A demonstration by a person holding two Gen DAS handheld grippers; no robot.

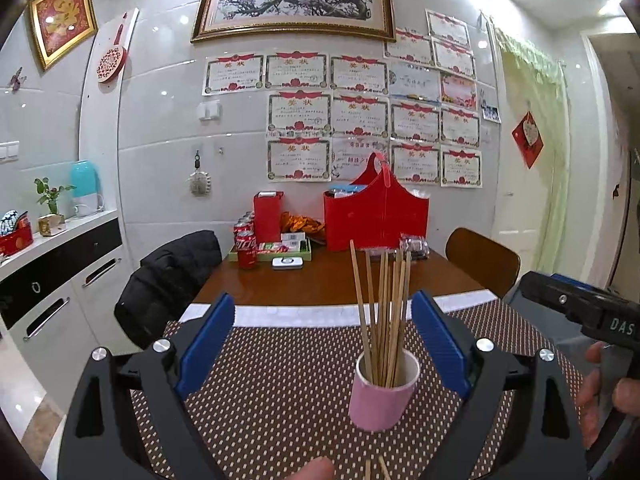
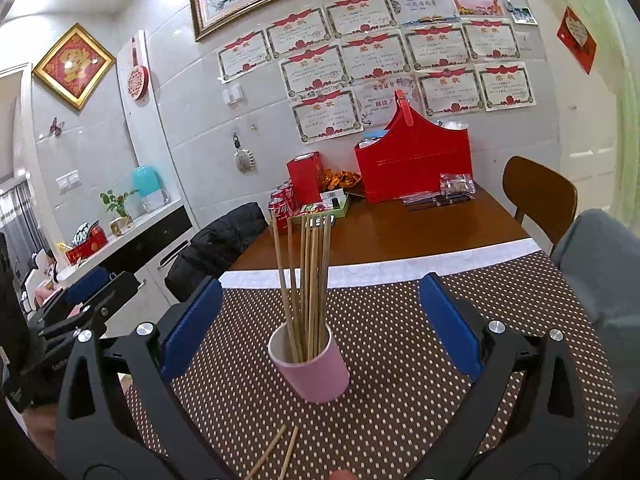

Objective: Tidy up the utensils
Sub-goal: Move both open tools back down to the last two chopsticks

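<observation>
A pink paper cup point(image 1: 380, 394) stands upright on the brown dotted placemat point(image 1: 272, 384) and holds several wooden chopsticks point(image 1: 384, 312). My left gripper point(image 1: 322, 340) is open and empty, with the cup just inside its right finger. Two loose chopsticks point(image 1: 376, 469) lie on the mat at the near edge. In the right wrist view the cup point(image 2: 312, 364) with its chopsticks point(image 2: 308, 280) stands between the fingers of my open, empty right gripper point(image 2: 320, 326). The two loose chopsticks point(image 2: 276, 454) lie in front of it.
The wooden table point(image 1: 320, 280) carries a red basket point(image 1: 376, 216), a red box point(image 1: 267, 216), cola cans point(image 1: 245, 246) and a green tray point(image 1: 280, 254) at its far end. A chair with a black jacket point(image 1: 168, 276) stands left, a brown chair point(image 1: 482, 260) right.
</observation>
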